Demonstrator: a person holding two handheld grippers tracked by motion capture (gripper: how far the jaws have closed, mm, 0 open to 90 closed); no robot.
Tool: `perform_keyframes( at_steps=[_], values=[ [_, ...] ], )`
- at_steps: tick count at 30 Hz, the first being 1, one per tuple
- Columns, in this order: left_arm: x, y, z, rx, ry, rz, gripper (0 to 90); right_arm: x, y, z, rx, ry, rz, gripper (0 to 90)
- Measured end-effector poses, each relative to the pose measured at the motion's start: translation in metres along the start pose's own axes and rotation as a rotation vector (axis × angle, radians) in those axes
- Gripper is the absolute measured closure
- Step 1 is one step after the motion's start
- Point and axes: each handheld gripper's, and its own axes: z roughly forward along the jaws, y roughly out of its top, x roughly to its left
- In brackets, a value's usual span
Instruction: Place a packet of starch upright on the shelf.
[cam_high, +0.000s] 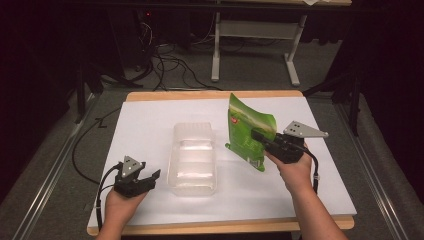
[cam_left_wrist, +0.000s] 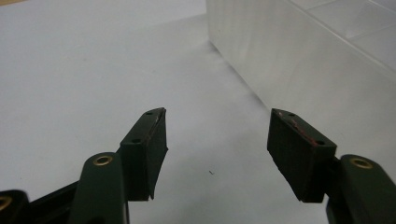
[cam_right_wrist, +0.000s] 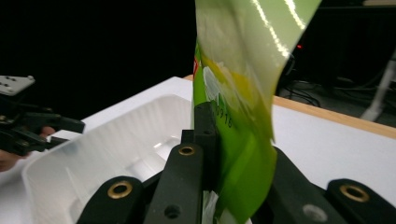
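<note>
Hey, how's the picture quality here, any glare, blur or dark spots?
High view: table brightly lit, surroundings nearly black, image soft. Right gripper view: streaks of glare on the green bag, which the right gripper clamps; its near jaws look blurred. Left gripper view: even light, clear tub hazy, open left gripper fairly sharp.

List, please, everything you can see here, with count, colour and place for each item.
snack bag: one, green, held upright above the sheet, right of the tub
plastic tub: one, clear, open, at the middle of the sheet
sheet: one, white, covering the tabletop
table: one, light wood edge showing around the sheet
frame legs: white, on the floor beyond the table
cables: several, black, on the floor beyond the table
left tongs: one, black, open, near the sheet's front left, beside the tub
right tongs: one, black, shut on the snack bag
hands: two, one holding each tongs
</note>
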Motion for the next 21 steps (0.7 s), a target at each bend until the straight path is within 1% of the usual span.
perform_keyframes(
  at_steps=[2, 3, 10, 11, 12, 13, 14, 15, 17, 18, 19, 21],
  values=[
    [0.000, 0.000, -0.001, 0.002, -0.003, -0.001, 38.3, 0.005, 0.006, 0.008, -0.008, 0.036, -0.010, 86.8],
    [0.000, 0.000, -0.001, 0.001, -0.002, 0.000, 38.3, 0.005, 0.006, 0.008, -0.008, 0.036, -0.010, 86.8],
    [0.000, 0.000, -0.001, -0.001, -0.001, 0.000, 38.3, 0.016, 0.020, 0.027, -0.021, 0.110, -0.039, 86.8],
    [0.000, 0.000, -0.001, -0.002, 0.000, 0.000, 38.3, 0.017, 0.021, 0.030, -0.025, 0.122, -0.040, 86.8],
    [0.000, 0.000, -0.001, -0.004, -0.001, -0.003, 38.3, 0.020, 0.024, 0.035, -0.032, 0.146, -0.039, 86.8],
    [0.000, 0.000, 0.000, -0.003, -0.001, -0.001, 38.3, 0.020, 0.024, 0.035, -0.032, 0.146, -0.039, 86.8],
    [-0.001, 0.000, 0.000, -0.003, 0.000, 0.000, 38.3, 0.022, 0.027, 0.041, -0.035, 0.179, -0.044, 86.8],
    [-0.001, 0.000, 0.000, -0.003, 0.000, 0.000, 38.3, 0.022, 0.027, 0.041, -0.035, 0.179, -0.044, 86.8],
    [-0.001, 0.000, 0.000, -0.002, 0.001, 0.000, 38.3, 0.025, 0.029, 0.047, -0.036, 0.211, -0.047, 86.8],
    [-0.001, 0.000, 0.000, -0.002, 0.002, 0.001, 38.3, 0.029, 0.031, 0.053, -0.032, 0.234, -0.060, 86.8],
    [-0.001, 0.000, 0.000, -0.002, 0.002, 0.001, 38.3, 0.029, 0.031, 0.053, -0.032, 0.234, -0.060, 86.8],
    [0.000, 0.000, -0.001, -0.001, 0.003, 0.003, 38.3, 0.032, 0.032, 0.059, -0.028, 0.257, -0.065, 86.8]
  ],
)
